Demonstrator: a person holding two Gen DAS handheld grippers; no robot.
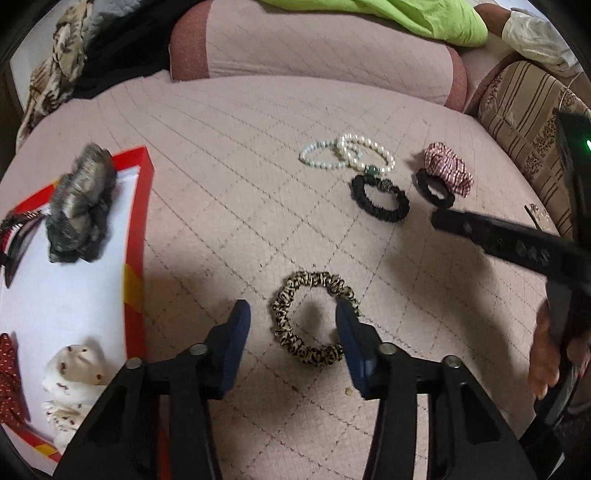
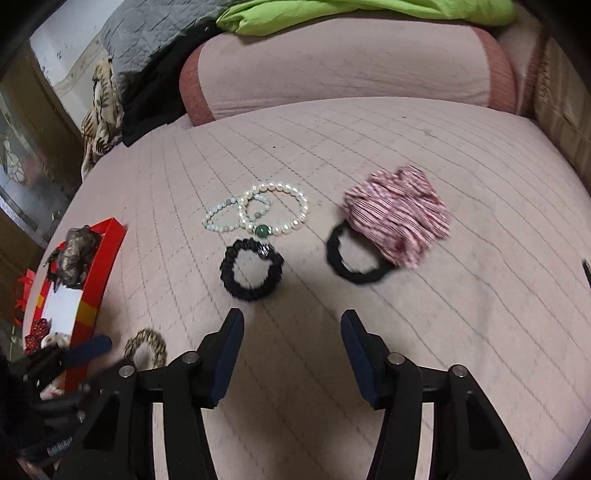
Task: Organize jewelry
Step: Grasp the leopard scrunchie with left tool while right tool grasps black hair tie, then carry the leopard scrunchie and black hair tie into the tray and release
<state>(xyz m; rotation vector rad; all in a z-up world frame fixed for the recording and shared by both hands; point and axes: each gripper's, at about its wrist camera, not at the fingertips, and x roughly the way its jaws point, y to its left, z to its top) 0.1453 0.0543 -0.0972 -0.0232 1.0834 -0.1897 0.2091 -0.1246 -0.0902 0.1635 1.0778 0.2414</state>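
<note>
A leopard-print scrunchie [image 1: 282,321] lies on the pink quilted bed cover [image 1: 229,155]. My left gripper [image 1: 291,314] hangs low over it, open: its right finger covers the ring's right side and its left finger stands outside the ring on the left. Further back lie two pearl bracelets [image 1: 347,155], a black scrunchie [image 1: 360,195] and a black hair tie with a pink checked bow [image 1: 448,171]. My right gripper [image 2: 292,318] is open and holds nothing, just short of the black scrunchie [image 2: 229,277], with the bow tie [image 2: 399,221] to its right.
A red-rimmed white box [image 1: 138,229] at the left holds a grey-black scrunchie [image 1: 79,214], a cream one [image 1: 74,380] and a red dotted one [image 1: 7,376]. Pink bolster [image 1: 325,40], green cloth [image 1: 406,14] and a striped cushion [image 1: 524,122] border the back and right.
</note>
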